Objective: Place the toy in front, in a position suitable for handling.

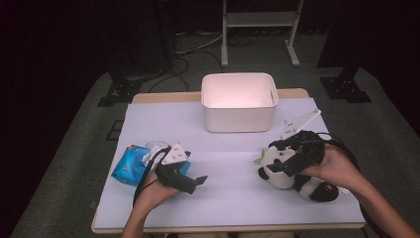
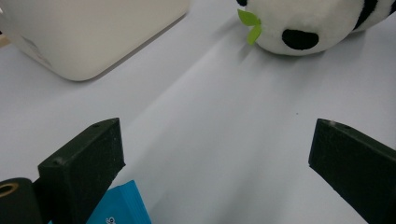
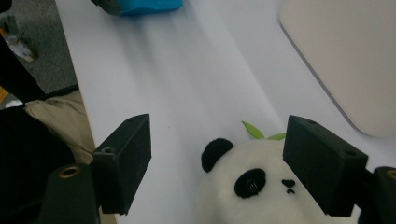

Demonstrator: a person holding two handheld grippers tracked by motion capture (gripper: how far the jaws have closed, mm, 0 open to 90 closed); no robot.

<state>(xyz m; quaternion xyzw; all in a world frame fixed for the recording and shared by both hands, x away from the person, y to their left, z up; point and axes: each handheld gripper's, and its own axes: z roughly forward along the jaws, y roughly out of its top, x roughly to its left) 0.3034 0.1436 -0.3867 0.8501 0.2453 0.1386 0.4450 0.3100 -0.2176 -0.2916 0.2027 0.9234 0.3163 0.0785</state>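
A black-and-white panda plush lies at the right of the white table cover, a green leaf at its mouth. My right gripper hangs open over its head; in the right gripper view the head sits low between the two spread jaws of that gripper, not squeezed. My left gripper rests open at the left, its jaws wide apart over bare cover, aimed toward the panda. A blue packet lies just behind that hand, its corner beside the left jaw.
A white open bin stands at the table's far middle, seemingly with nothing inside; its wall is close ahead-left of the left gripper. The white cover ends at the table's front edge, with dark floor and stands around.
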